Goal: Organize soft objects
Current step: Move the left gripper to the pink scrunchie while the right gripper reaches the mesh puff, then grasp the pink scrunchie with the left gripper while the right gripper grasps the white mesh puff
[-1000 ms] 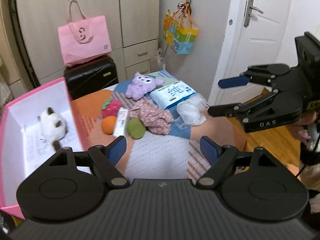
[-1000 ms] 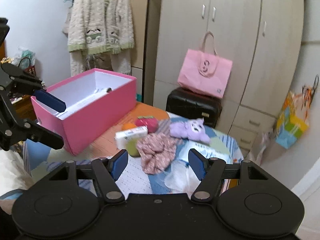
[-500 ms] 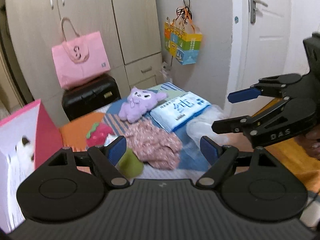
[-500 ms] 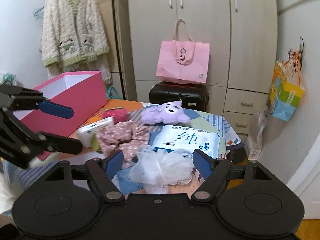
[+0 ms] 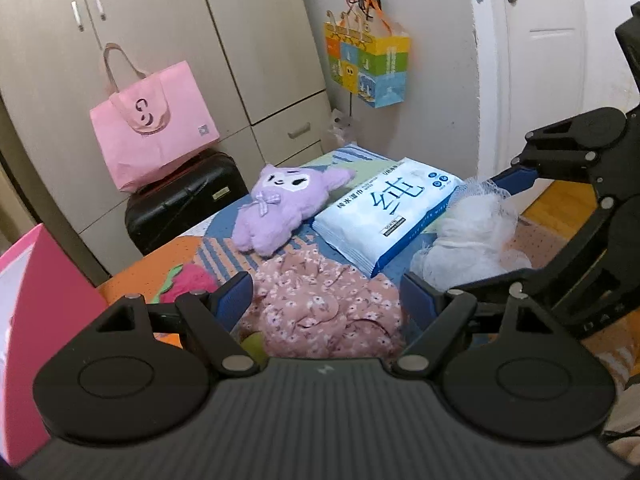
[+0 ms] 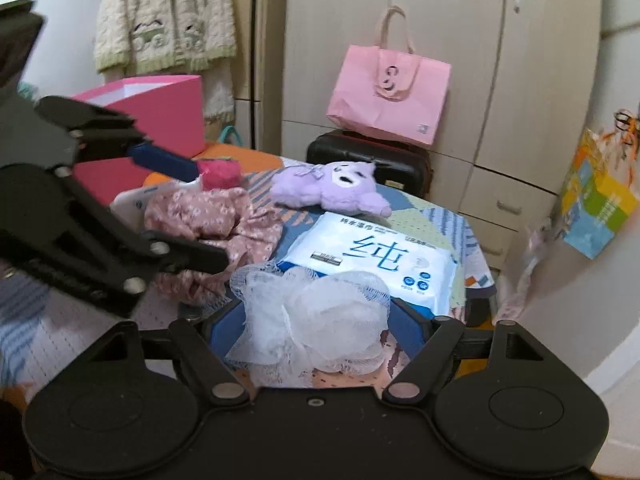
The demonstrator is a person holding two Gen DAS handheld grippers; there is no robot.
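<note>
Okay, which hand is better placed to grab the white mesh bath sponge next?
Right. The right gripper is open with the white mesh sponge already sitting between its fingers, so closing should likely catch it. The left gripper is open over the floral cloth instead.

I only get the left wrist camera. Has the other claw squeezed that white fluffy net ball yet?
Observer: Not yet. The right wrist camera shows the right claw open, with the white mesh bath pouf between its fingers.
Operator: Is anything hiding from me?
Observer: Yes, a white packet lies against the left side of the floral cloth.
Operator: Any more soft stuff?
Observer: A cream knitted cardigan hangs behind the pink box.
</note>
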